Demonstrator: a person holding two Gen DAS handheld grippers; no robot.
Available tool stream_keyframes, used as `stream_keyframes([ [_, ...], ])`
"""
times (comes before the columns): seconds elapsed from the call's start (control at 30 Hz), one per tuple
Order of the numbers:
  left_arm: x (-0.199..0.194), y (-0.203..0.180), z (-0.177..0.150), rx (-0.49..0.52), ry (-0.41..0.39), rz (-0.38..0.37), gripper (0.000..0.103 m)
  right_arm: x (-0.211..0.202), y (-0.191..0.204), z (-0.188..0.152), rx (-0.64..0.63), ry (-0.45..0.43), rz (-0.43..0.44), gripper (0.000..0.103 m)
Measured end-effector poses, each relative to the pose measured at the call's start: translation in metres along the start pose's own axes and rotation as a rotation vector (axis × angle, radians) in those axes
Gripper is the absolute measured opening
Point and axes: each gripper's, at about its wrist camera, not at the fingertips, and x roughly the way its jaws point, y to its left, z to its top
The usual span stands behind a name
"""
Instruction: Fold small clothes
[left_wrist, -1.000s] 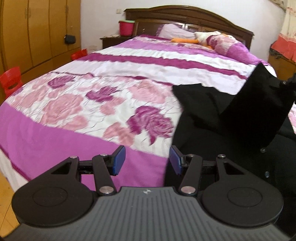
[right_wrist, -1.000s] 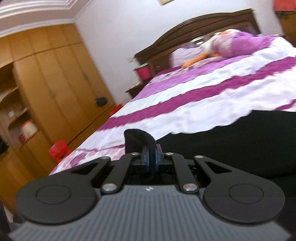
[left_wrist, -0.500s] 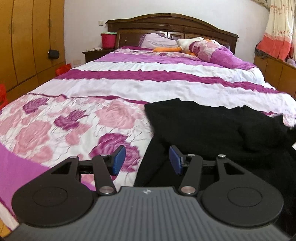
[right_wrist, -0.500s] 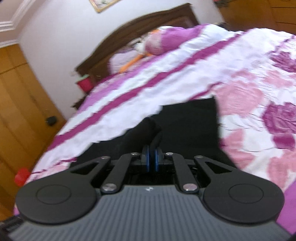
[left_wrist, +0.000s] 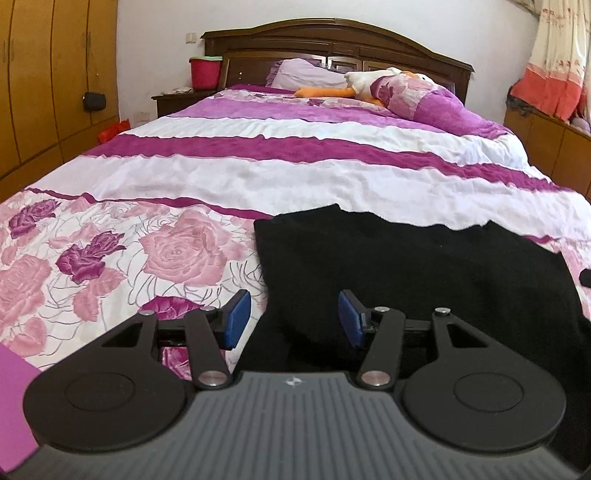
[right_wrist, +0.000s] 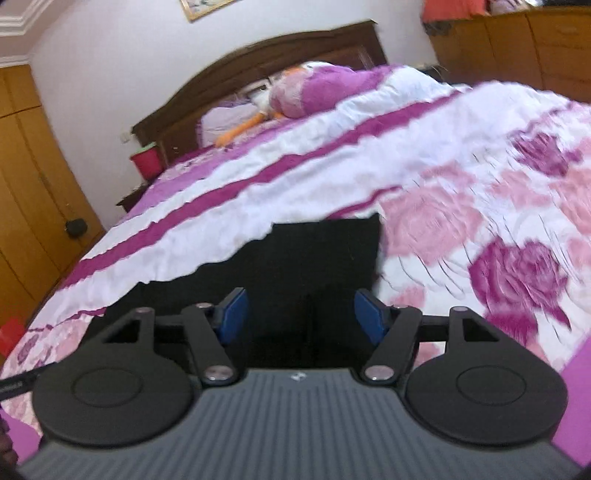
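Both wrist views were set low at the bed's foot, faced toward the headboard; black garment shared, near.

Both claws, left and right, look alike: black linkage arms, silver screws, blue pads, ribbed grey housing.

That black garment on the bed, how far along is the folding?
Partly done, it seems: the black garment lies spread on the floral bedspread, apparently with one flap laid over. Nothing is in hand: the left hand-held gripper and right hand-held gripper are both open above it. Further folds probably remain.
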Motion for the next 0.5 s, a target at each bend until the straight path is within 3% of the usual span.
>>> stream_keyframes([
  [0.2,0.01,-0.004,0.0,-0.007,-0.015,-0.014,0.058,0.042,0.005,-0.009,-0.064,0.1,-0.005,0.066],
  [0.27,0.012,-0.008,0.0,-0.003,-0.042,-0.024,0.058,0.049,0.009,-0.015,-0.082,0.114,0.019,0.052],
  [0.3,0.013,-0.01,0.0,-0.002,-0.07,-0.043,0.058,0.051,0.012,-0.015,-0.087,0.129,0.042,0.024],
  [0.33,0.015,-0.014,0.0,-0.006,-0.103,-0.063,0.058,0.055,0.015,-0.012,-0.085,0.159,0.079,0.014],
  [0.4,0.023,-0.025,0.003,-0.013,-0.154,-0.075,0.058,0.056,0.026,-0.001,-0.118,0.164,0.08,0.013],
  [0.5,0.04,-0.043,0.006,0.014,-0.21,-0.048,0.058,0.032,0.049,0.027,-0.225,0.023,0.102,0.013],
])
